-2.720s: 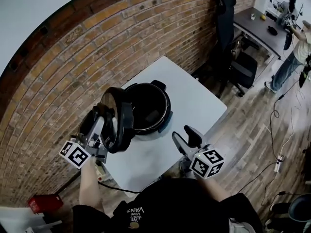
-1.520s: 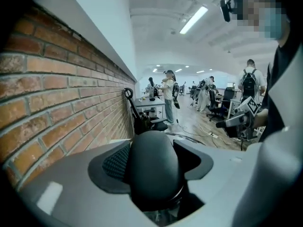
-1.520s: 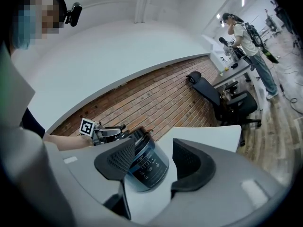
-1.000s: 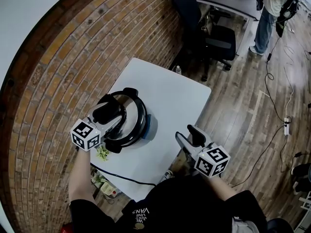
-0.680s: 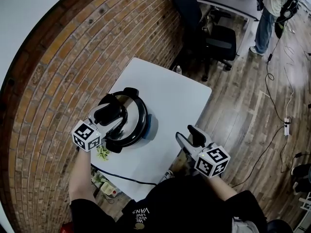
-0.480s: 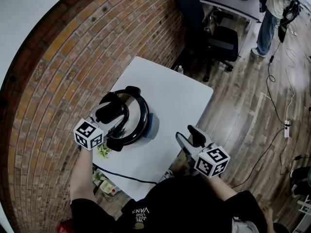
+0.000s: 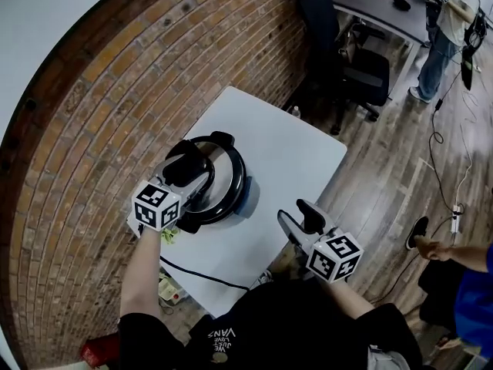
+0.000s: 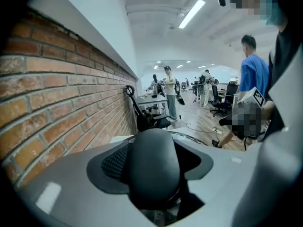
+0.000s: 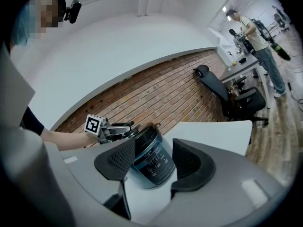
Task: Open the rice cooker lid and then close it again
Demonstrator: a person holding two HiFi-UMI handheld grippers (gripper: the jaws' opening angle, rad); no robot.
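The black rice cooker [image 7: 227, 185] stands on the white table [image 7: 296, 149] with its lid [image 7: 219, 168] down. My left gripper [image 7: 189, 172] reaches over the lid from the left, its jaws closed round the black lid handle [image 8: 154, 167], which fills the gap between them. My right gripper [image 7: 299, 218] hangs open by the table's near edge with nothing between its fingers. In the right gripper view the cooker's front panel [image 9: 154, 162] shows beyond those jaws, with the left gripper [image 9: 125, 129] on top of it.
A brick wall [image 7: 115, 91] runs close behind the table. A black cable [image 7: 192, 272] trails off the near-left edge. An office chair [image 7: 362, 60] and a desk [image 7: 385, 6] with a person stand at the back right. Another person [image 7: 462, 276] is at the right edge.
The lid, held upright and open in the oldest frame, lies down on the cooker over the last second. My left gripper has rolled slightly on the handle. A person has entered at the right.
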